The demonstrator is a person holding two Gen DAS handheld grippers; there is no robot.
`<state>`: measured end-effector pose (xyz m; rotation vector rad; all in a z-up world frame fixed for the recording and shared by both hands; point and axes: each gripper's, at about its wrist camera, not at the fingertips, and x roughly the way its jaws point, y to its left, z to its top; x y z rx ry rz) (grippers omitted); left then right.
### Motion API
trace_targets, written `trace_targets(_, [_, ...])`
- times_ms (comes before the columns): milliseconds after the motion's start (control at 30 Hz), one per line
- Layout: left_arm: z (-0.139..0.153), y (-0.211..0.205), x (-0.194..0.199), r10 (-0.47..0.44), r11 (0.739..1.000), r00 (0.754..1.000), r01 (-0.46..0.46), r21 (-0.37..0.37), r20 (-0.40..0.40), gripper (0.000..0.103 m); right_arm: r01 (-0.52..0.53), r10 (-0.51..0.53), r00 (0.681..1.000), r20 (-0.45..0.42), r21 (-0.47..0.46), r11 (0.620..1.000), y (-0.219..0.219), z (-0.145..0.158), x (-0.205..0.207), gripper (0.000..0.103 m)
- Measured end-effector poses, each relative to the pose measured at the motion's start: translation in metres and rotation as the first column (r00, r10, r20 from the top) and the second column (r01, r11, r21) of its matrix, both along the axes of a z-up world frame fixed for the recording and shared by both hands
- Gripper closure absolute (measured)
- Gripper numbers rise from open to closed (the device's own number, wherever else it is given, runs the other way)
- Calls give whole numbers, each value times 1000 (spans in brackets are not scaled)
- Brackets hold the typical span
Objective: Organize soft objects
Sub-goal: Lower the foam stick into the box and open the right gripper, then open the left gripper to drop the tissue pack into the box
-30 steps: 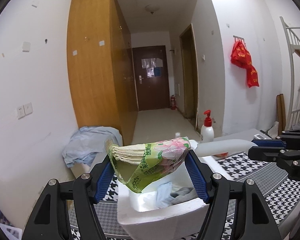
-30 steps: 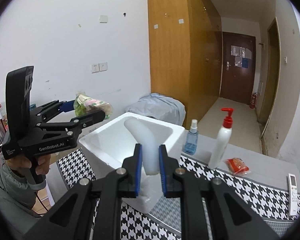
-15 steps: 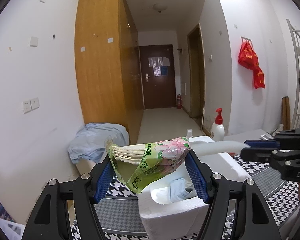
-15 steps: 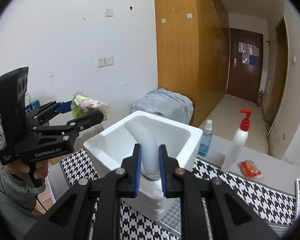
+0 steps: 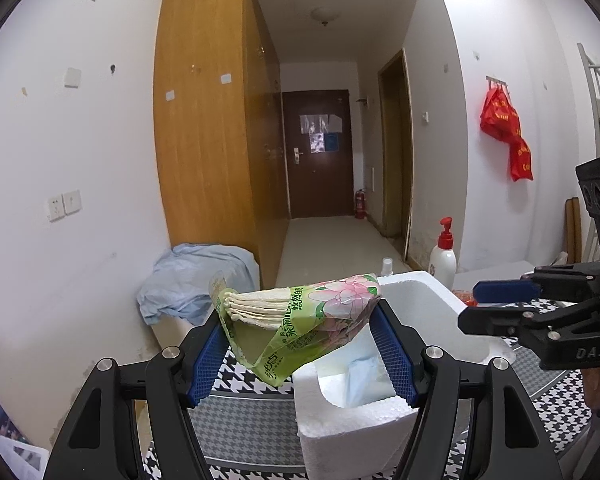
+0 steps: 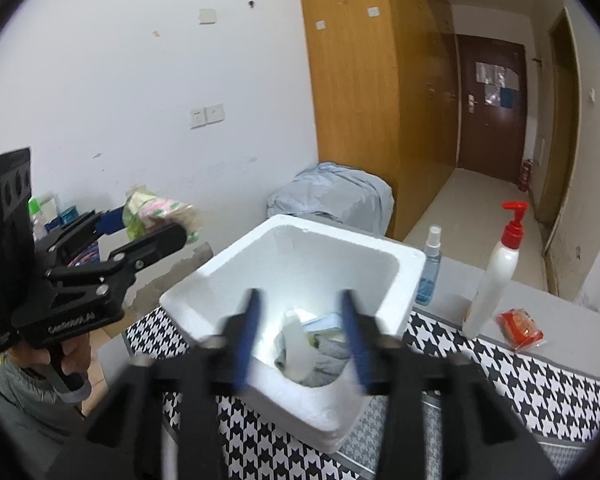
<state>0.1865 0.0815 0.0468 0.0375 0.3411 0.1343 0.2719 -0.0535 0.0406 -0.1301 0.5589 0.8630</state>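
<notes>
On the houndstooth-covered worktop (image 6: 520, 384): one white foam box (image 6: 396, 268), open-topped, serving as the collecting bin.

Contents so far: a pale soft tube (image 6: 296, 344) lying loose on grey cloth (image 6: 324, 364), with a light-blue item beside them.

Right gripper (image 6: 304, 340): above the box, fingers opening, nothing pinched between them; the tube lies below them in the box.

Left gripper (image 5: 300, 340): to the box's left and above its near rim, fingers pinching a green floral tissue pack (image 5: 300, 320) across its ends; the pack sags in the middle.

Not for sorting, by the look of them: pump bottle (image 6: 496, 280), spray bottle (image 6: 428, 268), red packet (image 6: 520, 328).

Status: several soft items boxed; the tissue pack remains to be put in, likely next.
</notes>
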Motion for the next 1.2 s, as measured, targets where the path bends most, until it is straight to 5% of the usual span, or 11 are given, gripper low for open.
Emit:
trace_targets(267, [0, -4, 6, -14, 1000, 1000, 14, 3, -7, 33, 22, -22, 1000, 12, 19, 1000, -10, 4, -6, 29])
trace_targets(400, [1, -8, 11, -17, 1000, 1000, 17, 8, -16, 33, 40, -41, 999, 18, 37, 999, -17, 6, -8, 0])
trace_targets(1100, [-3, -30, 37, -86, 996, 994, 86, 11, -63, 31, 145, -146, 989, 24, 39, 989, -61, 0, -12, 0])
trace_targets(1200, [-5, -35, 43, -96, 995, 992, 97, 9, -78, 22, 161, -162, 987, 21, 47, 986, -67, 0, -11, 0])
